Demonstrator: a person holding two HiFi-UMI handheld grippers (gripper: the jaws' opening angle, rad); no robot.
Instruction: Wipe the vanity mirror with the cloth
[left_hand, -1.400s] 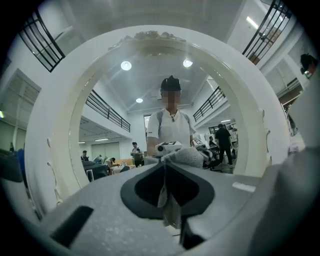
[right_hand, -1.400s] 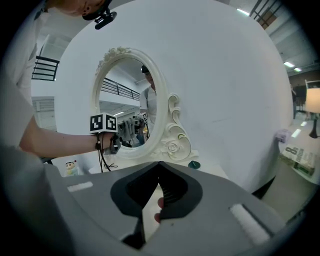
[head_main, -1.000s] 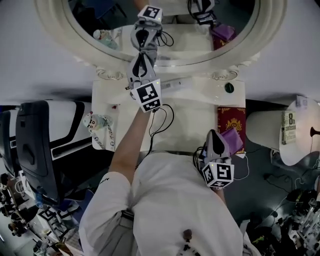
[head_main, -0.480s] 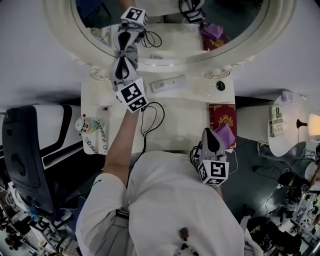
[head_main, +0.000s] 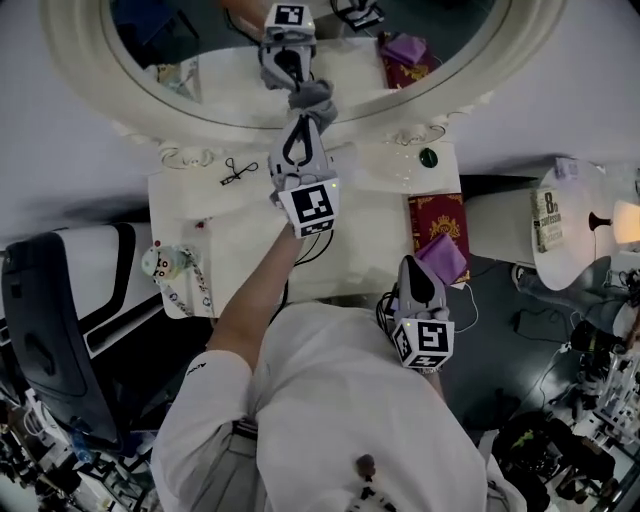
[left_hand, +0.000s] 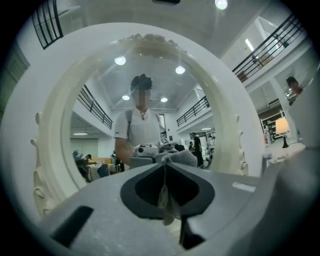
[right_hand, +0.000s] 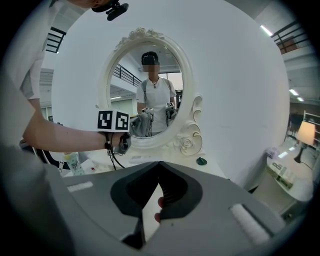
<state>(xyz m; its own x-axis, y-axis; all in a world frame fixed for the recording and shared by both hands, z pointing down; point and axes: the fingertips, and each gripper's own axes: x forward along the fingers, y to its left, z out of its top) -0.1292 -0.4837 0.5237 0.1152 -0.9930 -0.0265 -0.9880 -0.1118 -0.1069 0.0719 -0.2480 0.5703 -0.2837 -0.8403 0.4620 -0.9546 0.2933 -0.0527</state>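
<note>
The oval vanity mirror (head_main: 200, 45) in its white carved frame (head_main: 140, 112) stands at the back of the vanity table. My left gripper (head_main: 308, 115) is shut on a grey cloth (head_main: 312, 96), which is pressed against the lower middle of the glass. In the left gripper view the cloth (left_hand: 178, 157) is bunched at the tips of my left gripper (left_hand: 165, 165), right up against the mirror (left_hand: 150, 80). My right gripper (head_main: 418, 266) is shut and holds nothing, low by the person's body at the table's front right. The right gripper view shows its shut tips (right_hand: 159, 164) and the mirror (right_hand: 150, 95) farther off.
On the white vanity top (head_main: 230, 240) lie a small black clip (head_main: 236, 170), a toy figure (head_main: 160, 264), a green knob (head_main: 428, 157) and a red book (head_main: 436, 218) with a purple pouch (head_main: 442, 256). A black chair (head_main: 50, 330) stands left; a round side table (head_main: 570, 250) stands right.
My left gripper has swept the cloth from the lower left of the mirror rightward to its lower middle. The right gripper has stayed where it was.
</note>
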